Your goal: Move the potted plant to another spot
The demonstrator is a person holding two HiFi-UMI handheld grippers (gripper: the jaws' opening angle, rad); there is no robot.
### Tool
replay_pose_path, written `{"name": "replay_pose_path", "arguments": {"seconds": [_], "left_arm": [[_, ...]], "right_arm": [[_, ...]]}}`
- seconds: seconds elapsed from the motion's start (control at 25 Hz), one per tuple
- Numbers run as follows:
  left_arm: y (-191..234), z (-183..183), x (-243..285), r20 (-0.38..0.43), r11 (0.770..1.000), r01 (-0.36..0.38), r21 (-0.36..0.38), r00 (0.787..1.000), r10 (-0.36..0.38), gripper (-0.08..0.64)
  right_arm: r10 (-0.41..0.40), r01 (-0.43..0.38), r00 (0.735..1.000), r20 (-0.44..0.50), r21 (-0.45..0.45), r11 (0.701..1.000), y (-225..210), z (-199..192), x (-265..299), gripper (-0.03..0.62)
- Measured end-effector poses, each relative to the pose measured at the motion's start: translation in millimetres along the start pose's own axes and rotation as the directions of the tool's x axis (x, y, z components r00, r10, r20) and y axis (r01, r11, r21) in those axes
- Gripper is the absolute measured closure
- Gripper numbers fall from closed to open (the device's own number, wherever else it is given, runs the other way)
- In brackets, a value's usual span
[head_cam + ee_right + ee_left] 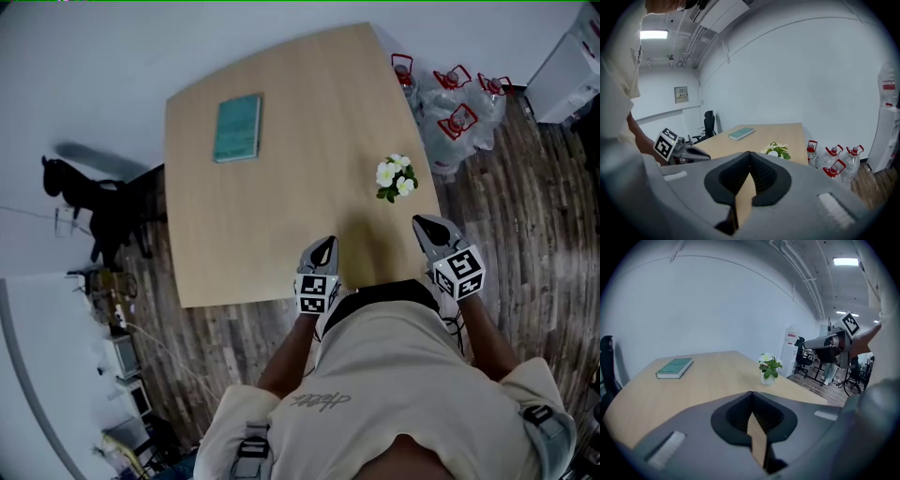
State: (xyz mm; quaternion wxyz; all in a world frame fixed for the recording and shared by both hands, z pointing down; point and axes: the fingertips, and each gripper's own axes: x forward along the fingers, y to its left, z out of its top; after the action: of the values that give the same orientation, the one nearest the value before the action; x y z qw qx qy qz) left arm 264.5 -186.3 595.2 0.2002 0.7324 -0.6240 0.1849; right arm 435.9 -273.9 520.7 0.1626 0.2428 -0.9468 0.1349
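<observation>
Head view looks steeply down; all views share table (281,216) and potted plant (396,177).

White-flowered potted plant (396,177) upright on table (281,206)

Pale wood-grain bench (281,141), smooth, matt. Teal matt cover on book (237,127) lying on bench. Dark wood-plank floor (525,216) around bench, streaky grain. Clear plastic bottles (459,112) beside bench, red plastic handles. Grey matt plastic left claw (326,246), right claw (427,225); black ribbed pads (736,416).
</observation>
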Motion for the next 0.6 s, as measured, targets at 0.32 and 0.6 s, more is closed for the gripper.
{"name": "replay_pose_path", "arguments": {"seconds": [0.32, 0.6], "left_arm": [[28.0, 52.5, -26.3, 0.129, 0.999, 0.029, -0.039, 0.991, -0.024, 0.541], [44.7, 123.7, -46.8, 0.251, 0.999, 0.051, 0.010, 0.967, -0.051, 0.541]], "right_arm": [[-0.081, 0.083, 0.993, 0.089, -0.025, 0.996, 3.2, 43.0, -9.0, 0.589], [-0.045, 0.079, 0.982, 0.184, -0.181, 0.980, 39.0, 98.7, -10.3, 0.591]]}}
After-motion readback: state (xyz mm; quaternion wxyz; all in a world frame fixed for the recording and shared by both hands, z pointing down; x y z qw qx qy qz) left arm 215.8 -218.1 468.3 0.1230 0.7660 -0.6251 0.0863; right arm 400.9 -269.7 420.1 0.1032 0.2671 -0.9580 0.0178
